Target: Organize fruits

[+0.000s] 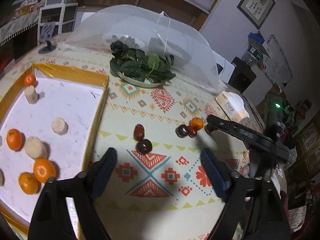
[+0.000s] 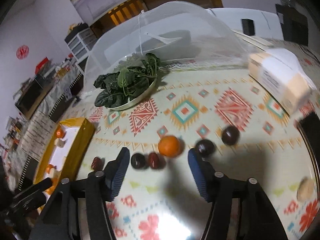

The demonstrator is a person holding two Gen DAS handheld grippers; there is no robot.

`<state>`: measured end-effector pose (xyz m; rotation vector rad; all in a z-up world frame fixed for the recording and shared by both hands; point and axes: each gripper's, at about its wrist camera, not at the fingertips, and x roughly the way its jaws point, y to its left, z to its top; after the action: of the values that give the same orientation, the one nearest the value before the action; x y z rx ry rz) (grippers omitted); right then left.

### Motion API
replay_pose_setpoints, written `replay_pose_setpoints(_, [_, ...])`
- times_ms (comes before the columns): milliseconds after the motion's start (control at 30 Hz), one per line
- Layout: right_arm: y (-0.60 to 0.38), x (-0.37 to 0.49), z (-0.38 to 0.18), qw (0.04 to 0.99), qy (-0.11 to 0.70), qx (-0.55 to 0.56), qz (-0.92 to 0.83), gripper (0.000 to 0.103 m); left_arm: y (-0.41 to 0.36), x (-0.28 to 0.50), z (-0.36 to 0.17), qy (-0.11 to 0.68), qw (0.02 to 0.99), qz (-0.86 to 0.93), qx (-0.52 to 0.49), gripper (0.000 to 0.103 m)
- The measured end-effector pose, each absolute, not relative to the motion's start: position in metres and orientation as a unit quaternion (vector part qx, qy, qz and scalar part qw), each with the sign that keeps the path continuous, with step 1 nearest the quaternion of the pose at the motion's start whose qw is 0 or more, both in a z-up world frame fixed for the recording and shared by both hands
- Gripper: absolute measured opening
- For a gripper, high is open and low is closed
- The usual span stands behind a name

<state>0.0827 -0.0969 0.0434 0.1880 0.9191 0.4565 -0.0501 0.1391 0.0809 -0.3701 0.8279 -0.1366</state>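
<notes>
Now aim for the tray (image 1: 96, 76) at your left; both grippers, left (image 1: 158, 168) and right (image 2: 158, 168), gape empty. Center the right one over the orange (image 2: 169, 146) loose on the cloth, avoiding the dates (image 2: 153, 161) beside it.

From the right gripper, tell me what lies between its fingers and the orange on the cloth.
Nothing much: in the right wrist view the open right gripper faces the orange across bare patterned tablecloth. A red date sits just left of that line.
</notes>
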Motion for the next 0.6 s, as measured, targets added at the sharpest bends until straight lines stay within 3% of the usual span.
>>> replay_pose_setpoints(233, [-0.068, 0.105, 0.024, 0.867, 0.463, 0.014, 0.184, 0.053, 0.151, -0.044, 0.079, 0.399, 0.896, -0.059, -0.184, 0.077])
replay_pose_setpoints(367, [-0.069, 0.109, 0.009, 0.859, 0.481, 0.011, 0.174, 0.035, 0.150, -0.039, 0.071, 0.411, 0.891, -0.063, -0.186, 0.077])
replay_pose_setpoints(600, [-0.096, 0.092, 0.016, 0.863, 0.463, 0.075, 0.188, 0.035, 0.141, -0.034, 0.061, 0.427, 0.885, -0.072, -0.170, 0.077])
